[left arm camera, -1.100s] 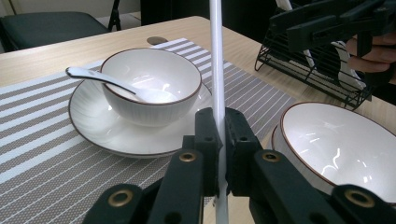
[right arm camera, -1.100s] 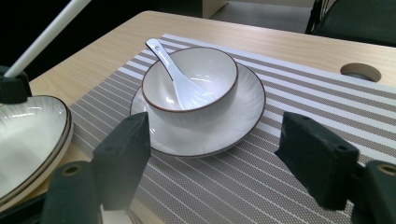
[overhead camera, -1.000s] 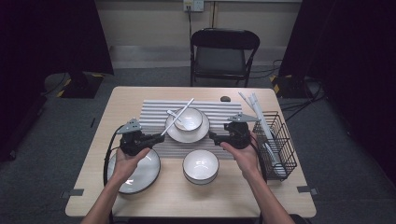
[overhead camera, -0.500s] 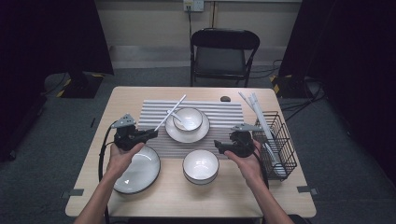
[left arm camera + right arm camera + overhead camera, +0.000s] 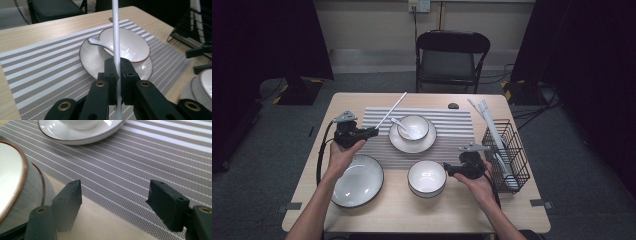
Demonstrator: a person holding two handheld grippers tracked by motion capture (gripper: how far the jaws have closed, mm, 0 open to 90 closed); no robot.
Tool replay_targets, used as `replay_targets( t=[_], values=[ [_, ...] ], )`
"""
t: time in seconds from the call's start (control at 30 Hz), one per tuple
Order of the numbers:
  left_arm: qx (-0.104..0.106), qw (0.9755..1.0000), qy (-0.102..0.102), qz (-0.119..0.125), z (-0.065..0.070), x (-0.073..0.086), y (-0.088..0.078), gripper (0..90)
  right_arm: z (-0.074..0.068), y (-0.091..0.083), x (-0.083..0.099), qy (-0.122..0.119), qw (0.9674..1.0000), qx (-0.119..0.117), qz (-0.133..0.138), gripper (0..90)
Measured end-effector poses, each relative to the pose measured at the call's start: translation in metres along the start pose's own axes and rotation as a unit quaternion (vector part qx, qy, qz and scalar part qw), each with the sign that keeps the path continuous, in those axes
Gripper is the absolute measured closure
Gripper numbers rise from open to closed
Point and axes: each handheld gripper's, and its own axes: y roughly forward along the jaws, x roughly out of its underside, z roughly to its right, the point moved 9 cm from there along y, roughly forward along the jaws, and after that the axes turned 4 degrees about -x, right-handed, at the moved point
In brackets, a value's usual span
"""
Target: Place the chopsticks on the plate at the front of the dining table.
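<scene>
My left gripper is shut on a long white chopstick, which slants up and away over the striped placemat. In the left gripper view the chopstick rises straight from between the closed pads. Beyond it a small white bowl sits on a saucer with a white spoon in it. My right gripper stands open, low over the table, beside the near bowl. In the right gripper view nothing lies between the fingers, and that bowl is at the left.
A wide shallow bowl rests at the near left by my left forearm. A black wire rack with white sticks stands at the right edge. A small dark object lies at the far edge, and a folding chair stands behind the table.
My left gripper has drawn the chopstick off the small bowl, moving left and slightly away. My right gripper has dropped and come toward the near edge, beside the near bowl.
</scene>
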Motion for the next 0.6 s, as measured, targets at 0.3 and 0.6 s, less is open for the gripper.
replay_targets(
  t=[0.3, 0.6],
  values=[
    [-0.005, 0.9997, -0.017, -0.017, -0.015, 0.007, 0.017, 85.6, 0.009, 0.011, 0.014, -0.004, 0.9999, 0.008, -0.007, 26.1],
    [-0.025, 0.9987, -0.035, -0.027, -0.030, 0.010, 0.025, 85.6, 0.017, 0.019, 0.023, -0.001, 0.9995, 0.023, -0.020, 25.6]
  ],
)
